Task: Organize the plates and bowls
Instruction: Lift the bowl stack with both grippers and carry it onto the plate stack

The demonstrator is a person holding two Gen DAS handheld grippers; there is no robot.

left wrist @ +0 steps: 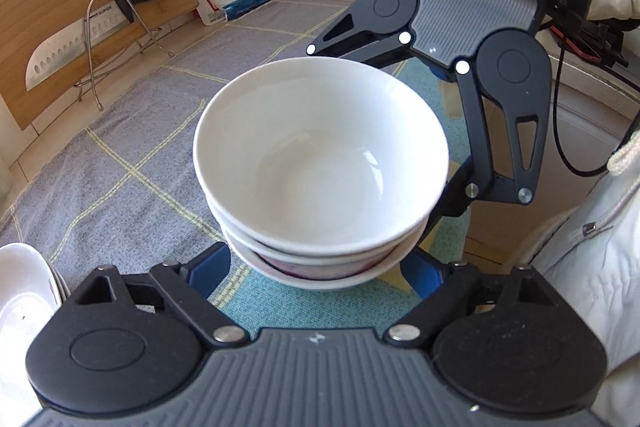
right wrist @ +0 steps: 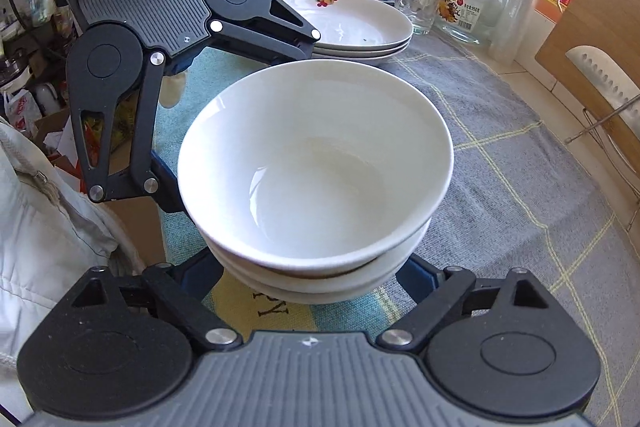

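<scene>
Bowls: a nested stack of white ceramic bowls (left wrist: 320, 167) sits on the grey checked cloth (left wrist: 132, 163), empty on top, both grippers around it.
From my left wrist view I see the steel cleaver (left wrist: 72, 51) at ten o'clock and sauce jars at twelve; only the right shows the stacked white plates (right wrist: 360, 23) at twelve, empty. Left gripper (left wrist: 316, 267) and right gripper (right wrist: 312, 267) each flank the stack's base; whether the blue pads press it, I cannot tell.

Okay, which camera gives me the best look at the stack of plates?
The right wrist view: the stack of plates sits whole behind the bowls. The left wrist view catches only a white sliver of it at the lower left edge.
</scene>
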